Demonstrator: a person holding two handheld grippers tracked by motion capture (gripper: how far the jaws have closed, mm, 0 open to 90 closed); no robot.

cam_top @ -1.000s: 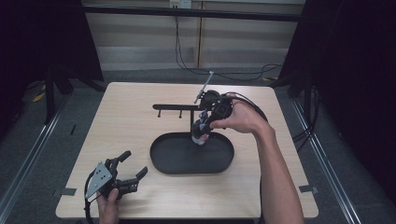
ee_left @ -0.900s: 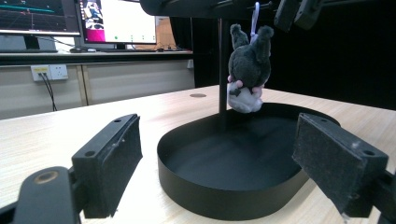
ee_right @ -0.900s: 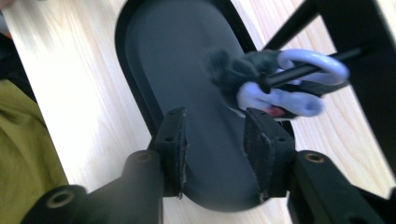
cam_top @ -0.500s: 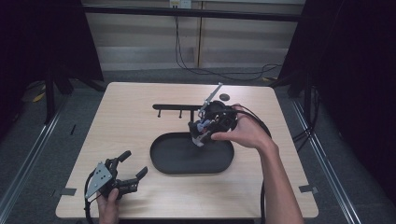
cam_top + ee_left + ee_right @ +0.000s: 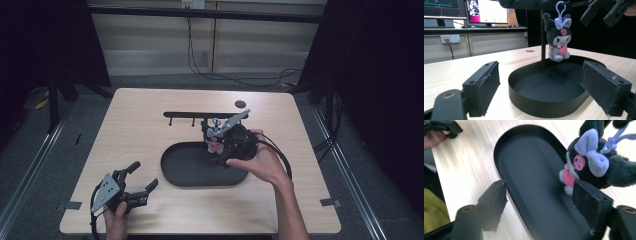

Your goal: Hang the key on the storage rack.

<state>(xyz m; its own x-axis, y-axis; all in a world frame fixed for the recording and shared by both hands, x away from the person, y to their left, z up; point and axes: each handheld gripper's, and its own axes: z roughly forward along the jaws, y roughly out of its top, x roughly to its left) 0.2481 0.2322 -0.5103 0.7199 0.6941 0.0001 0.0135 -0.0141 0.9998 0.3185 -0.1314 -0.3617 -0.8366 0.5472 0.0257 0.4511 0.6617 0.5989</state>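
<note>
A small dark plush toy [image 5: 214, 140] with a lilac bow and pink belly hangs by its lilac clip from the black peg rack [image 5: 192, 114], over the far end of the black oval tray [image 5: 172, 175]. My right gripper [image 5: 223, 150] sits just right of it, and its jaws have just been opening. In the right gripper view the plush toy [image 5: 594, 165] lies beyond the right pad [image 5: 590, 205], and the right gripper [image 5: 539, 205] has only the tray [image 5: 499, 145] behind its gap. My left gripper [image 5: 145, 176] rests open at the table's front left, aimed at the plush toy [image 5: 557, 43].
A small black disc [image 5: 240, 104] lies on the table behind the rack. The rack's upright post [image 5: 543, 37] rises just behind the tray [image 5: 544, 106]. The right gripper's cable loops over the table to the right of the tray. Monitors stand beyond the table in the left gripper view.
The right gripper has drawn back from the rack toward the near side and sunk lower, its jaws spreading wider. The plush toy stays hanging on the rack. The left gripper has kept still.
</note>
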